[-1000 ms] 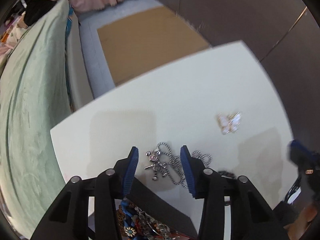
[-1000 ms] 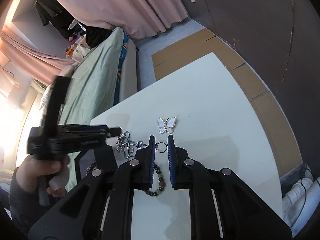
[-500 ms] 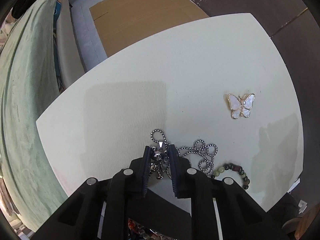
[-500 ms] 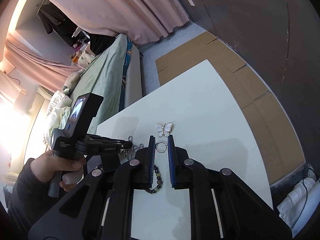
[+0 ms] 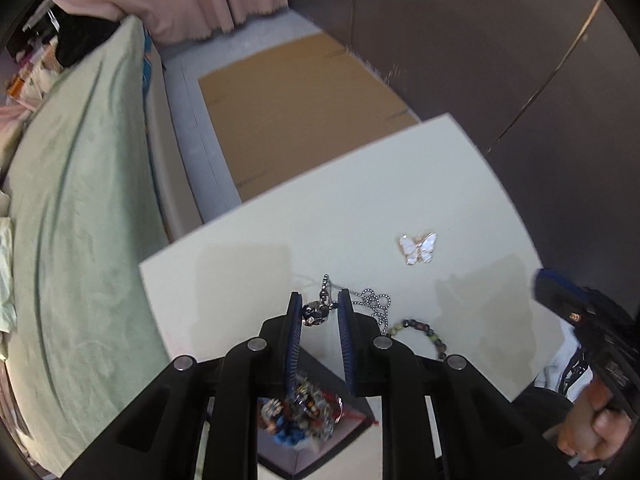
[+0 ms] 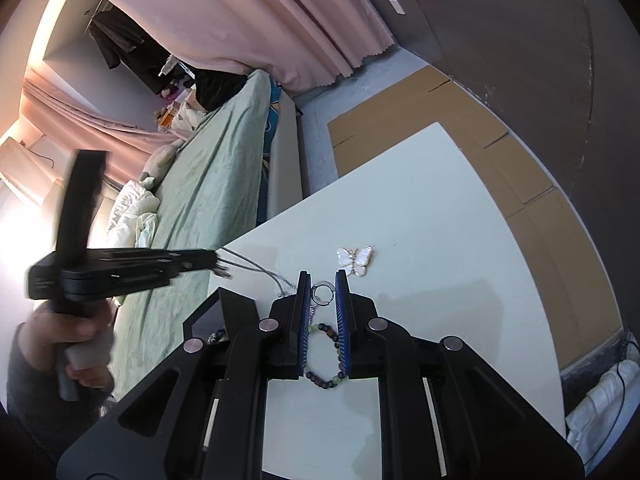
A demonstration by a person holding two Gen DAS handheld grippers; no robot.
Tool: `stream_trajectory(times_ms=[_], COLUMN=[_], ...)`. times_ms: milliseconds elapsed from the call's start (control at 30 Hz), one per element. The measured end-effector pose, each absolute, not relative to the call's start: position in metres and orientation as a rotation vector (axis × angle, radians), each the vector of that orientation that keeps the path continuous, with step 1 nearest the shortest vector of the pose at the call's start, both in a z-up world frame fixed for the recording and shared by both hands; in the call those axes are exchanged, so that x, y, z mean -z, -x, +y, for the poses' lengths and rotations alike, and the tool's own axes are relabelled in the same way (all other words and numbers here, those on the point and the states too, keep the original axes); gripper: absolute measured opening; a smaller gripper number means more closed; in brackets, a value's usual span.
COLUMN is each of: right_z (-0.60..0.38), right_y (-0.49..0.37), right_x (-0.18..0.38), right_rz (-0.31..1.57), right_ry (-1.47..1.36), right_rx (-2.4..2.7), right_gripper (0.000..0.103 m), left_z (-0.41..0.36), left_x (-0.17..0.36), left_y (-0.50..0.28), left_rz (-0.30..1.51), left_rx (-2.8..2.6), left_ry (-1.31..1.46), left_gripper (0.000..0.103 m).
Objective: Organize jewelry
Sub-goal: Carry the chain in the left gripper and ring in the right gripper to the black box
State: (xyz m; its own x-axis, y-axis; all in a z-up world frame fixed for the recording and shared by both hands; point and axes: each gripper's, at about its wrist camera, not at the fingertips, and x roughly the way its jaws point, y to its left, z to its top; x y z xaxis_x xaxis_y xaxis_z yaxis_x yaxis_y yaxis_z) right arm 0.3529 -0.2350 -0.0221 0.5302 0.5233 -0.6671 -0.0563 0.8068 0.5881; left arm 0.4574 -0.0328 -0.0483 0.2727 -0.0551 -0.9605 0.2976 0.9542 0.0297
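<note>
The left gripper (image 5: 319,312) pinches the chain's pendant (image 5: 316,314) above the box (image 5: 320,440), the chain (image 5: 374,304) trailing down to the table (image 5: 360,208). The right gripper (image 6: 319,294), fingers slightly spread and holding nothing, hovers over the bracelet (image 6: 326,354) and ring (image 6: 322,293). Beyond lies the butterfly (image 6: 356,260), with bare tabletop out to the far edge. Only the left view shows the box's contents; only the right view shows the ring.

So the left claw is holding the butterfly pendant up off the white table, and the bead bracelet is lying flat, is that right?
Not quite. The left claw holds the silver chain necklace. The butterfly pendant lies untouched on the white table, as the left wrist view shows. The bead bracelet does lie flat.
</note>
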Motion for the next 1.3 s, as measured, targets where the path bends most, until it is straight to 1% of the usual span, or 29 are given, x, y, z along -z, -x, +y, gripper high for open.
stream_trajectory(times_ms=[200, 633, 1100, 1300], right_z=[-0.228, -0.203, -0.178, -0.171], right_y=[-0.354, -0.357, -0.356, -0.354], right_x=[0.015, -0.003, -0.006, -0.006], right_rz=[0.926, 0.845, 0.822, 0.820], right_ry=[-0.562, -0.568, -0.540, -0.526], right_rx=[-0.390, -0.460, -0.508, -0.522], right_gripper=[0.013, 0.013, 0.013, 0.013], left_z=[-0.029, 0.007, 0.031, 0.028], left_x=[0.001, -0.091, -0.178, -0.216], left_y=[-0.439, -0.392, -0.352, -0.336], left_rz=[1.182, 1.022, 0.863, 0.802], left_rx=[0.206, 0.156, 0.145, 0.143], left_ry=[-0.246, -0.259, -0.238, -0.239], left_gripper=[0.016, 0.016, 0.016, 0.016])
